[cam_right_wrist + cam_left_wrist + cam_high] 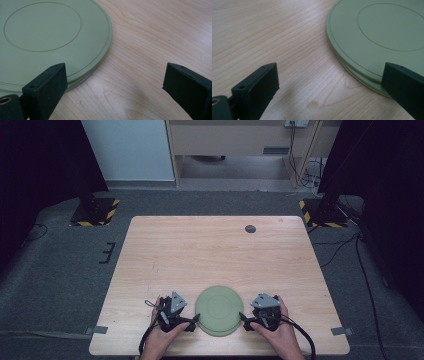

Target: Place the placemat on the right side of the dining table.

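The left claw (192, 324) is resting low over the worktop (210, 250), released, with its jaws standing wide apart. The right claw (245, 322) is sitting in the same released state, jaws spread and gripping nothing. A hand is holding each claw from the near edge of the worktop.

The green plates (219, 310) are lying flat between the two claws, upside down, with the ring of the base facing up. In the left gripper view, the plates (374, 37) are lying ahead of the claw and toward its right jaw; that jaw is overlapping the rim in the picture, while the left jaw is standing over bare wood. A second rim is showing beneath the upper one, so two plates are lying stacked.

In the right gripper view, the plates (50, 37) are lying ahead and toward the left jaw, which is overlapping the rim; the right jaw is standing over bare wood. Whether either jaw is touching the rim cannot be told.

A small dark disc (250, 228) is lying far ahead of the right claw.
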`<state>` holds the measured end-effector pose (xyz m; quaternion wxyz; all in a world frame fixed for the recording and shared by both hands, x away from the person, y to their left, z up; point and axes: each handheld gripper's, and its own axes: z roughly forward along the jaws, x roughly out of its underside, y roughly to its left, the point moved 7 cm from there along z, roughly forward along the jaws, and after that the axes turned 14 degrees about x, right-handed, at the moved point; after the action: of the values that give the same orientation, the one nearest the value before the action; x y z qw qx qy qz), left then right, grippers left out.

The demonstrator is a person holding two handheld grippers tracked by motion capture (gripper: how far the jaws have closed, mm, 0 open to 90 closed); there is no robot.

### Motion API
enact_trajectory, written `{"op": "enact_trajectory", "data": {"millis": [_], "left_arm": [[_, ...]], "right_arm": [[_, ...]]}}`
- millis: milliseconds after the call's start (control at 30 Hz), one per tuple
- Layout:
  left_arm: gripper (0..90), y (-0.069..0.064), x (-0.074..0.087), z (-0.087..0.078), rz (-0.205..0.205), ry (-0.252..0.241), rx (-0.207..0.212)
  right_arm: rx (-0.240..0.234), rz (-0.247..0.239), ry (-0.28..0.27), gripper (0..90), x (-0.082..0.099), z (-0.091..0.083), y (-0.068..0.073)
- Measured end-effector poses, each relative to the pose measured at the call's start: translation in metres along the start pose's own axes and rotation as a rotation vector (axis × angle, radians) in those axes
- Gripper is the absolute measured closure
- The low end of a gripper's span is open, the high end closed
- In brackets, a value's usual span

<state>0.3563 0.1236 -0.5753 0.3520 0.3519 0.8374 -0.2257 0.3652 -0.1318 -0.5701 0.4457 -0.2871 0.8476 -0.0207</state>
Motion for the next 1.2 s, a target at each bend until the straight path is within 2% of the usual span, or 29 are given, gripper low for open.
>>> {"op": "enact_trajectory", "data": {"millis": [433, 933, 1200], "left_arm": [[1.3, -0.0022, -0.0001, -0.0001, 0.005, 0.003, 0.000], [1.9, 0.0001, -0.0009, 0.0010, -0.002, -0.007, -0.010], [1.9, -0.0023, 0.0001, 0.0012, 0.009, 0.003, -0.007]], "right_arm": [[-0.009, -0.013, -0.006, 6.3, -0.0002, -0.0031, 0.0034], [0.001, 0.009, 0.000, 5.9, -0.0016, 0.0013, 0.0010], [-0.010, -0.008, -0.009, 6.7, -0.0010, -0.0023, 0.0041]]}}
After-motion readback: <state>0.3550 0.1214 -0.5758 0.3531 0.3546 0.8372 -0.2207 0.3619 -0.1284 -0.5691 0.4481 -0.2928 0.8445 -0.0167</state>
